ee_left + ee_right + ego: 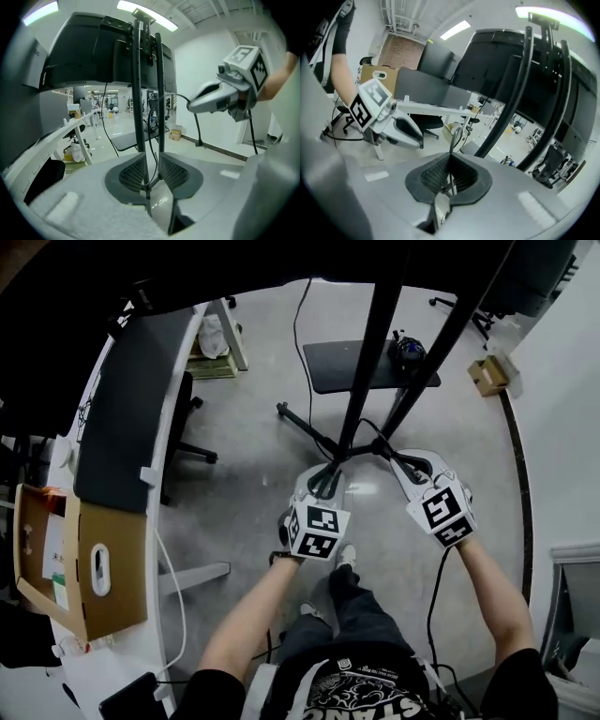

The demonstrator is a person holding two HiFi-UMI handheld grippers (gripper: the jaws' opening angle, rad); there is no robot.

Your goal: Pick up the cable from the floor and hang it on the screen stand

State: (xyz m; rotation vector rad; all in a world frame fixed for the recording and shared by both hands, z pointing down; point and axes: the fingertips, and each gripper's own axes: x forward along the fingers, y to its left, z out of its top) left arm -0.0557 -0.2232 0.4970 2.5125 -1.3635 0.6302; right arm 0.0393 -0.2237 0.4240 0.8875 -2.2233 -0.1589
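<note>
Tools, two of them, white with marker cubes, are held side by side in front of the person. The left tool (pixel 323 482) has its jaws spread, and one thin black cable (pixel 451 146) runs through the gap with neither pad pressing it. The right tool (pixel 403 460) is pressed together, pinching that cable. It hangs off the grey floor (pixel 253 456), strung between both tools. Just beyond them rise the screen stand's two black slanted poles (pixel 370 343). Farther past lies one flat black plate (pixel 328 367).
</note>
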